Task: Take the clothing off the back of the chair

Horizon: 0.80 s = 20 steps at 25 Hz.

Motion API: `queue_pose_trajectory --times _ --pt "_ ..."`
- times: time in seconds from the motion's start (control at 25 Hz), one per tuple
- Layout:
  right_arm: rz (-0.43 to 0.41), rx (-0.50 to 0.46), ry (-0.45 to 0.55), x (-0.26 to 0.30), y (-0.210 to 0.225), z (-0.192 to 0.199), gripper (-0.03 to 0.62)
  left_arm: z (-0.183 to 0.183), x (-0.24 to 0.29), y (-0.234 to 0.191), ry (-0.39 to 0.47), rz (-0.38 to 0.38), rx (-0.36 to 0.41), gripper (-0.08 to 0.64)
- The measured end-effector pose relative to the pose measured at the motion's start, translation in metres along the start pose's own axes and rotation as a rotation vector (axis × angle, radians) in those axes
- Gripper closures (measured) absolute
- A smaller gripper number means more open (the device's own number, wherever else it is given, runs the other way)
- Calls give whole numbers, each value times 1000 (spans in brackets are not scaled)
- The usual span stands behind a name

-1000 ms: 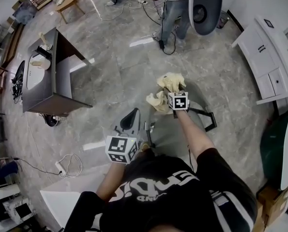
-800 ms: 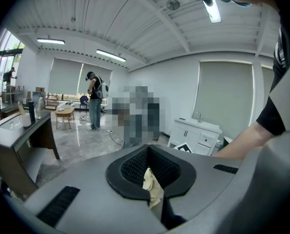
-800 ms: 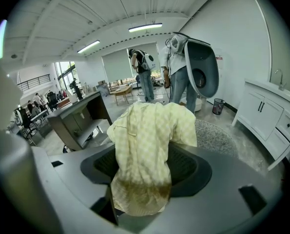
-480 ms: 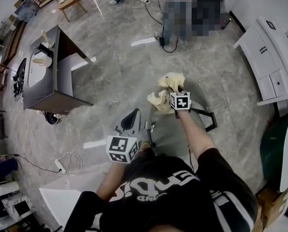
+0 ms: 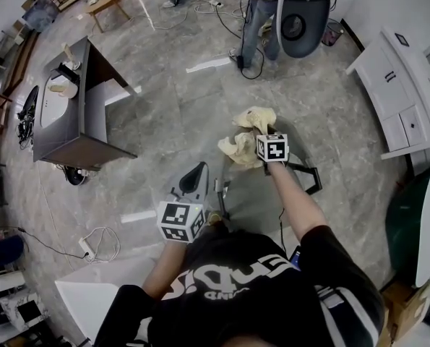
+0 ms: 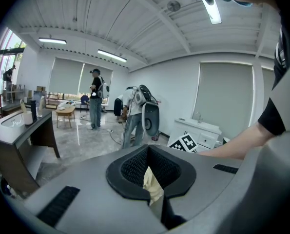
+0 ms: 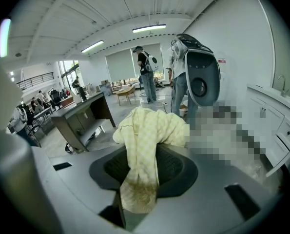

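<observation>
The clothing (image 5: 247,137) is a pale yellow checked garment, bunched over the top of a grey chair (image 5: 256,202) with a black armrest (image 5: 310,179). My right gripper (image 5: 261,150) sits in the garment. In the right gripper view the cloth (image 7: 149,130) hangs through the notch between the jaws of the right gripper (image 7: 139,184), which are closing and pinch it. My left gripper (image 5: 189,194) hovers lower left of the chair, apart from the bundle. A cream strip of cloth (image 6: 152,184) shows in the left gripper's (image 6: 154,177) notch; whether it is gripped I cannot tell.
A dark desk (image 5: 77,107) stands at the left, a white cabinet (image 5: 402,85) at the right. People (image 5: 261,13) stand at the back by a large white device (image 5: 300,20). Cables (image 5: 102,248) lie on the marble floor near my left side.
My right gripper has risen slightly with the garment in it, and the cloth has bunched a little higher. The left gripper stayed where it was.
</observation>
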State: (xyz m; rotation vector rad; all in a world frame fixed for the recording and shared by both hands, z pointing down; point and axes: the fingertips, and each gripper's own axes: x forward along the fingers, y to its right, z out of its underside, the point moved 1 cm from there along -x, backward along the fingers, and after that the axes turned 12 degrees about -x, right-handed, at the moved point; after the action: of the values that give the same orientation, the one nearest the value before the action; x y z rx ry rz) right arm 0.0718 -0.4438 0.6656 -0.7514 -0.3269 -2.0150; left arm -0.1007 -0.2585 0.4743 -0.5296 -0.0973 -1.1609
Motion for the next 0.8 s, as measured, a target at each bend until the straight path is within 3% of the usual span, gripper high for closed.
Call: queue_pose_trajectory --times 0.6,0.8 --pt "39 -39 251 -95 21 -146 453 2 -9 19 34 77 0 546" --pt "49 -48 300 -122 18 -176 453 -5 -16 17 60 88 -3 546"
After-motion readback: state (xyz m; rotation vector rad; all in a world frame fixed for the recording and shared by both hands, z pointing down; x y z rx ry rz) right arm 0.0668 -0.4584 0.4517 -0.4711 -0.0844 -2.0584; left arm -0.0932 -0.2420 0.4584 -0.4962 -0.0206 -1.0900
